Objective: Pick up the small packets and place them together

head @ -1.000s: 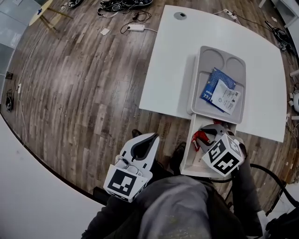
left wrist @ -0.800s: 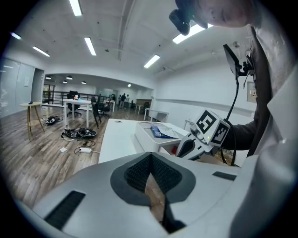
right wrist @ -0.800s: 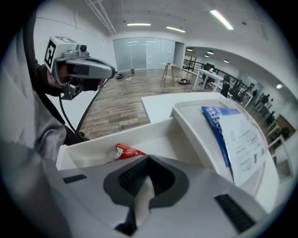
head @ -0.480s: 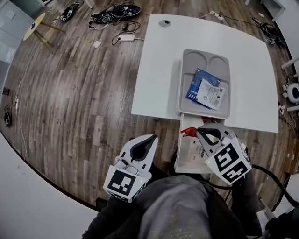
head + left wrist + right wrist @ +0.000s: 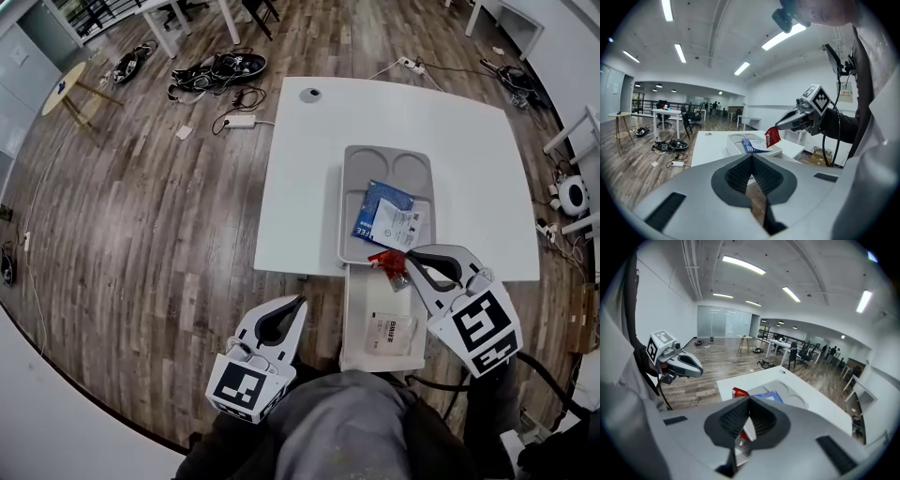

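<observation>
My right gripper (image 5: 401,269) is shut on a small red packet (image 5: 385,262), which hangs over the near edge of the grey tray (image 5: 345,220). In the right gripper view the red packet (image 5: 739,393) pokes out past the shut jaws (image 5: 749,400). A blue packet (image 5: 377,208) and a white printed packet (image 5: 406,225) lie in the tray. Another white packet (image 5: 392,330) lies in the white box (image 5: 359,323) below the table edge. My left gripper (image 5: 294,306) is shut and empty over the floor, left of the box. The left gripper view shows the right gripper (image 5: 780,125) holding the red packet (image 5: 772,137).
The grey tray rests on a white square table (image 5: 291,178). Cables and a power strip (image 5: 220,70) lie on the wooden floor beyond the table. A small round side table (image 5: 70,80) stands far left. My body fills the lower edge of the head view.
My right gripper closed on the red packet inside the white box and lifted it up to the tray's near edge. The left gripper rose slightly.
</observation>
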{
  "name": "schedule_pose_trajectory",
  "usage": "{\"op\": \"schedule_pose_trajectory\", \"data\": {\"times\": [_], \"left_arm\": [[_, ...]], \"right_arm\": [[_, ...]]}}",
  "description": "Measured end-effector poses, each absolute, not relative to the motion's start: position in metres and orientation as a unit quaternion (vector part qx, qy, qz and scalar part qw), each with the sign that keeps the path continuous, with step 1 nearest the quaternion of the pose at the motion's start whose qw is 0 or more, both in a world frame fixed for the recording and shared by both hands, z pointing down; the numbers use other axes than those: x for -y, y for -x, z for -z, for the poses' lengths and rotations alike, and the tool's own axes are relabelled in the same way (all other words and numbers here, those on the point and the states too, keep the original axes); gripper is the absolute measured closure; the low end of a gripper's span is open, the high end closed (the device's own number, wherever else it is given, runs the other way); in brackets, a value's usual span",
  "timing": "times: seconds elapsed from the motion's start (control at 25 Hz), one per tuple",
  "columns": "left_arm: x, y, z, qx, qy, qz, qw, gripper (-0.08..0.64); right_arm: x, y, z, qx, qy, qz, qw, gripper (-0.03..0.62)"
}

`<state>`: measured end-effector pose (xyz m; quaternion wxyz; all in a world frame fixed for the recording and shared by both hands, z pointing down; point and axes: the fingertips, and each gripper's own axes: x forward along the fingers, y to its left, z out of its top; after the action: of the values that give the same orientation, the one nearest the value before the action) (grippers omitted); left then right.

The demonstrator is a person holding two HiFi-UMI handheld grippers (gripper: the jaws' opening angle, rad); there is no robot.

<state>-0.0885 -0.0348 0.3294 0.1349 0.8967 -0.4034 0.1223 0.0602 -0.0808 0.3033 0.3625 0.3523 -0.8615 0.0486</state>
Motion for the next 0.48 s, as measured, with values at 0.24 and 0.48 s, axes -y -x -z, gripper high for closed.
{"op": "schedule_pose_trajectory", "data": {"times": [0.24, 0.48], "left_arm": [[0.044, 0.107, -0.335, 0.425, -0.884, -0.130, 0.146, 0.560], [0.054, 0.121, -0.350, 0.442, -0.871, -0.138, 0.163, 0.560]], "right_arm": [[0.121, -0.078, -0.319, 0.850, -0.362, -0.072, 0.375, 0.583], [0.156, -0.086, -0.359, 0.832, -0.369, -0.099, 0.402, 0.583]]}}
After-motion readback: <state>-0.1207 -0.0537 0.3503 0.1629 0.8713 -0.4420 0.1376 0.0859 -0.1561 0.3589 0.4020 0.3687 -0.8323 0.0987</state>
